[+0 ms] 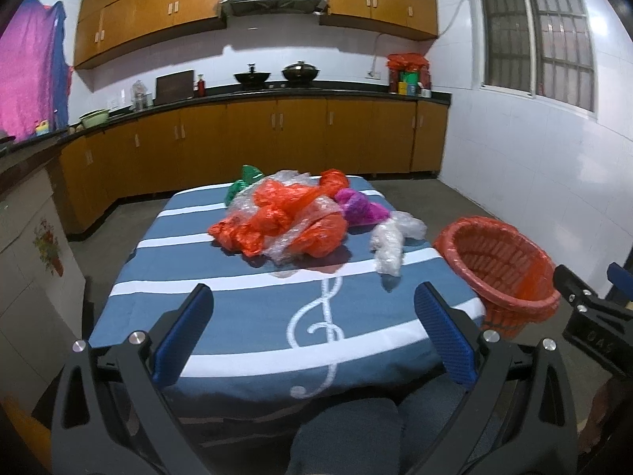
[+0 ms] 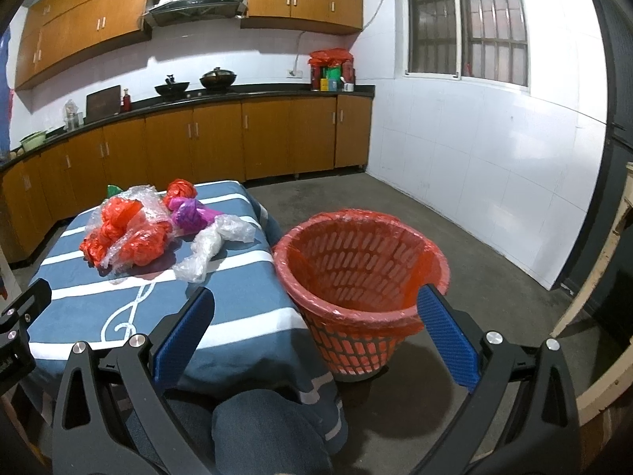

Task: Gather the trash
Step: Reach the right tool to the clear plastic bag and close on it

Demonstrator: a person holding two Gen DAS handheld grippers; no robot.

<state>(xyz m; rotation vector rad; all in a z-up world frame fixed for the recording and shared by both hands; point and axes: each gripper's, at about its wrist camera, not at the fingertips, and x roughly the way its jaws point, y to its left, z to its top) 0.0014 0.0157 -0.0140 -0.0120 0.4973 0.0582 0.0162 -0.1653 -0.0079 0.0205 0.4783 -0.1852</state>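
Both the left gripper [image 1: 314, 297] and the right gripper [image 2: 316, 301] were spread wide and empty above the table's [image 1: 253, 316] near edge. The crumpled plastic trash [image 1: 285, 221] lay heaped toward the far edge, and the lined basket [image 2: 356, 273] stood on the floor just beside the right edge. The nearest clear wrapper [image 2: 209, 249] was best pinched at its bunched middle, then released only once fully above the basket's rim.
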